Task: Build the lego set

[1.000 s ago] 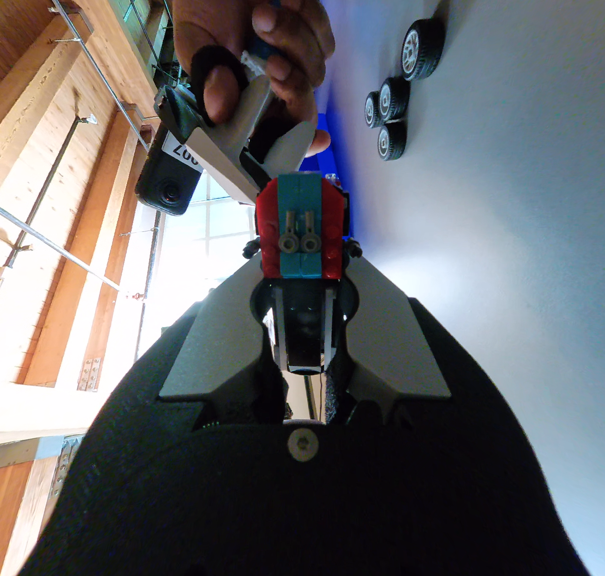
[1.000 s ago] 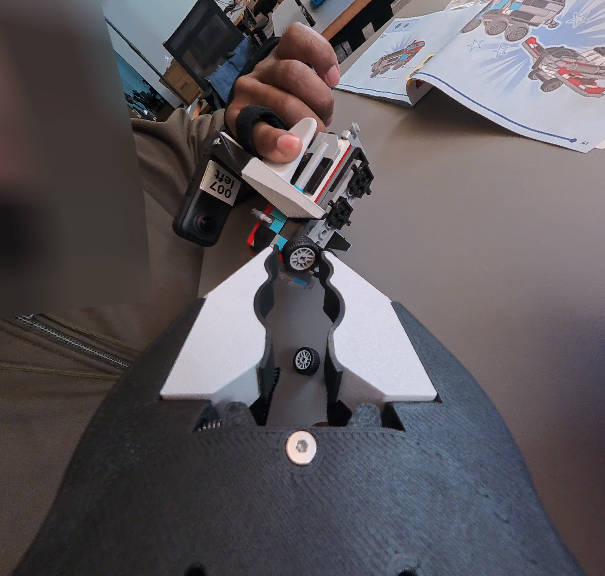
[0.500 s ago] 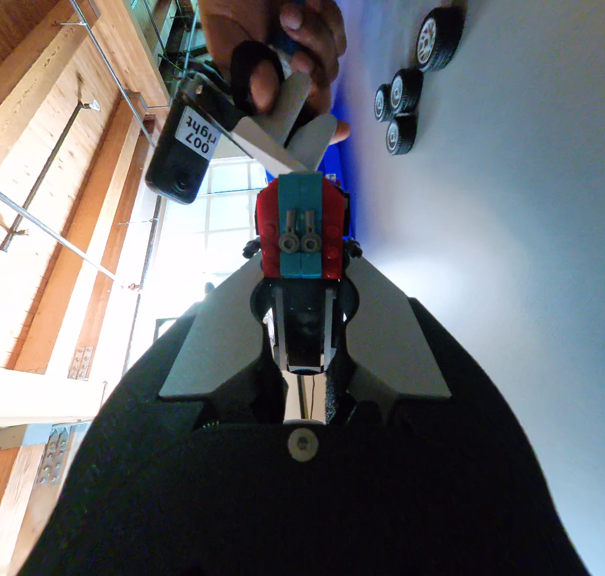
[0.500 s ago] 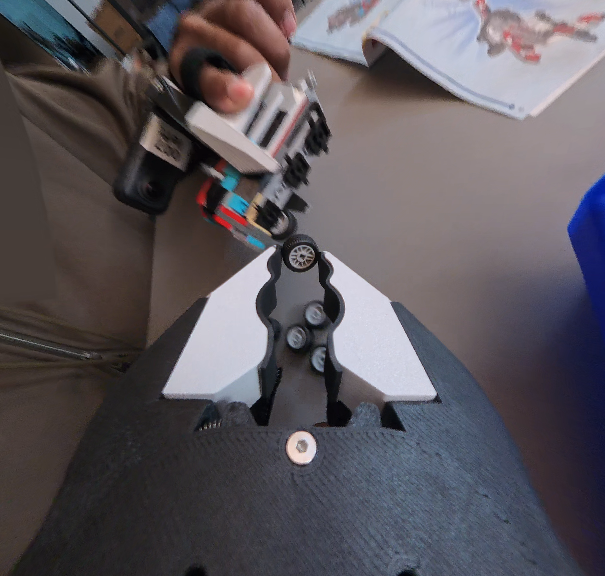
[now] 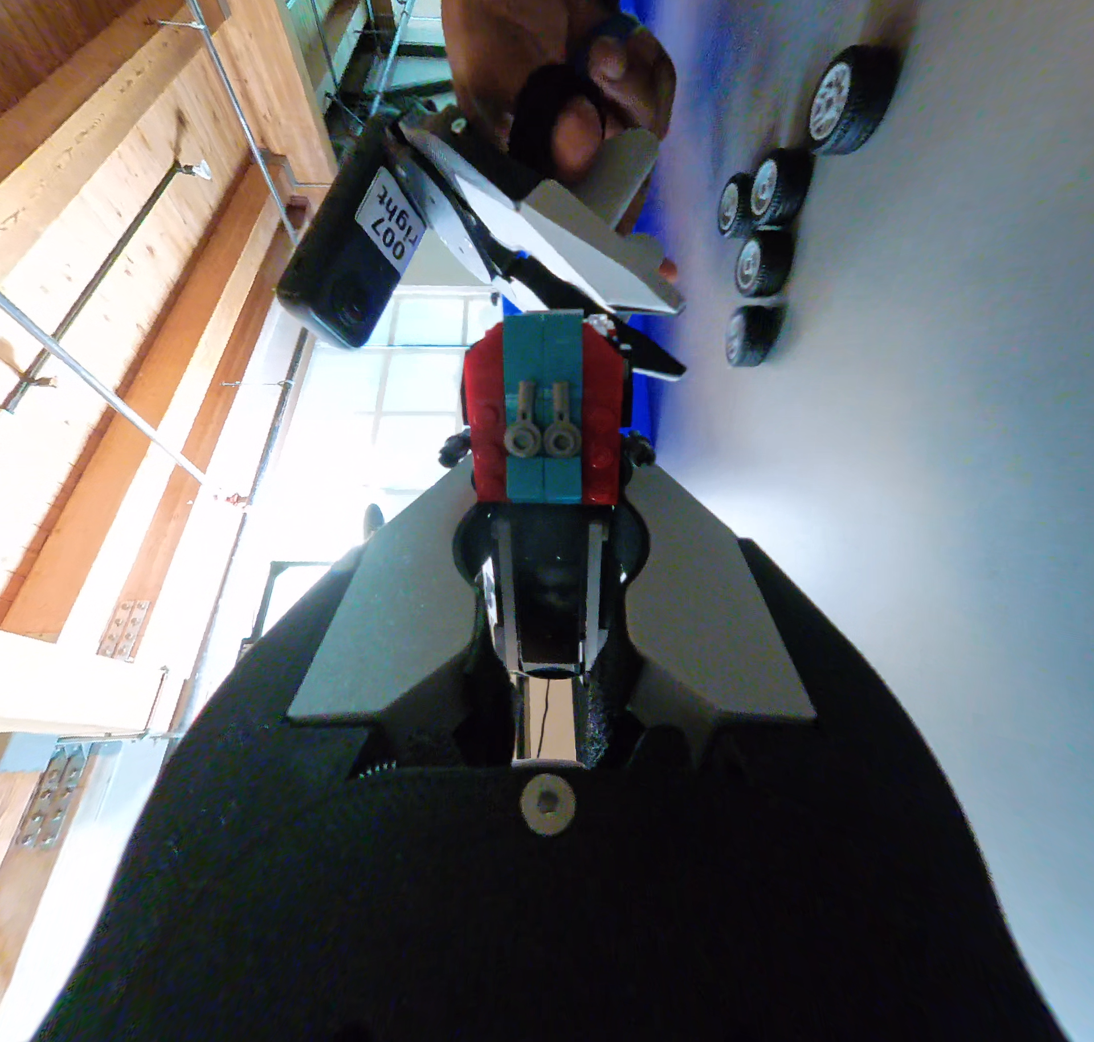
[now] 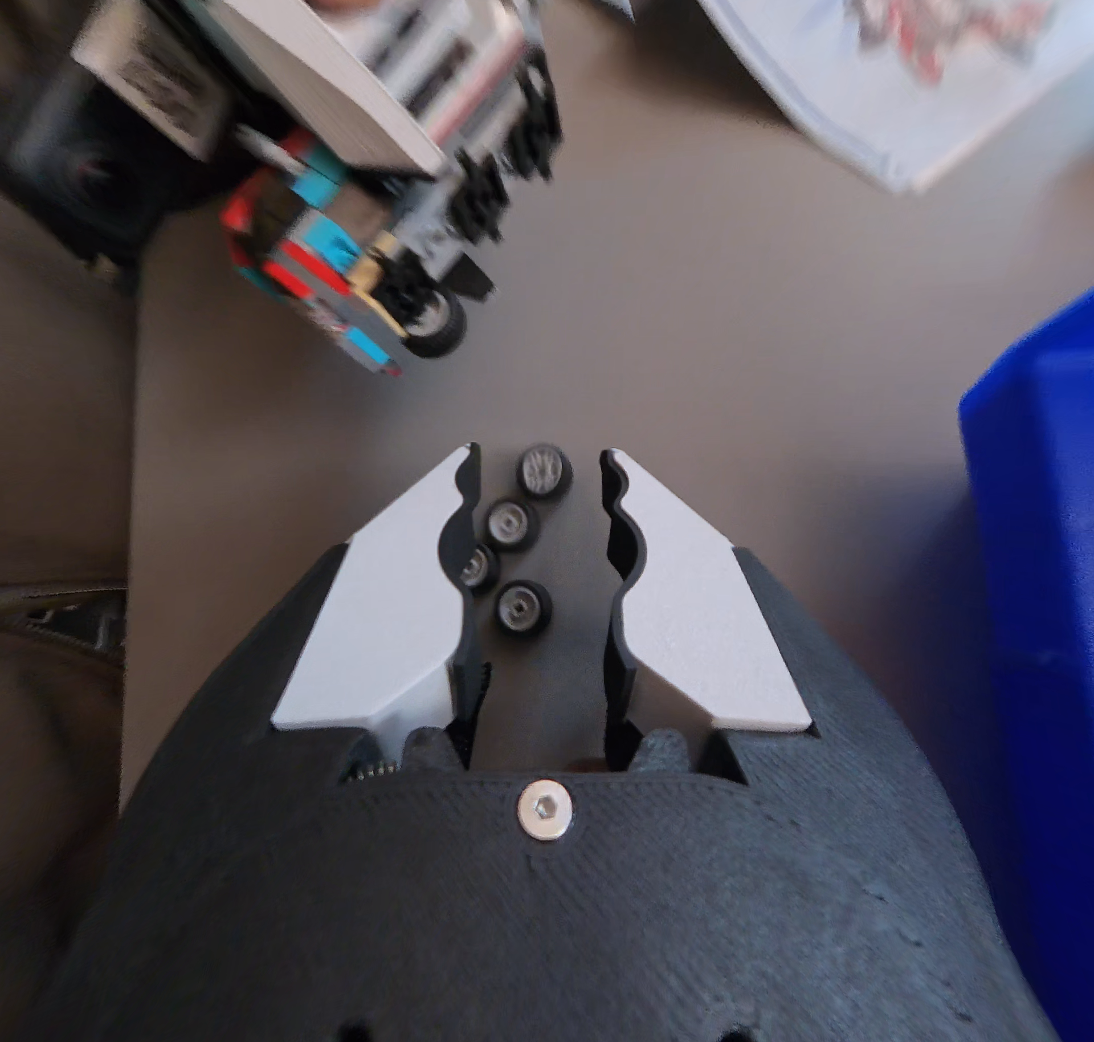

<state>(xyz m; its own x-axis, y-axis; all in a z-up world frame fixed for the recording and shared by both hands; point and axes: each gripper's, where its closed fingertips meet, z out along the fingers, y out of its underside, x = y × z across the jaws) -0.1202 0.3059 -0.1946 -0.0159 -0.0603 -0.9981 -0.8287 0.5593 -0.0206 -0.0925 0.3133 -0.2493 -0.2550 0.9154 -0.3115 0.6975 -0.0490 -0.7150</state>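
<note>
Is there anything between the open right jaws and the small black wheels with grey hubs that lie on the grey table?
Nothing visible stands in the way. The right gripper is open and bare, and the four small black wheels with grey hubs lie on the grey table right beyond its jaws. The brick-built toy truck, held by the left gripper, is off to the side.

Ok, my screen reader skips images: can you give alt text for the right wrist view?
The right gripper hangs open above four loose toy wheels on a brown table. Upper left, the other gripper holds a toy truck.
</note>
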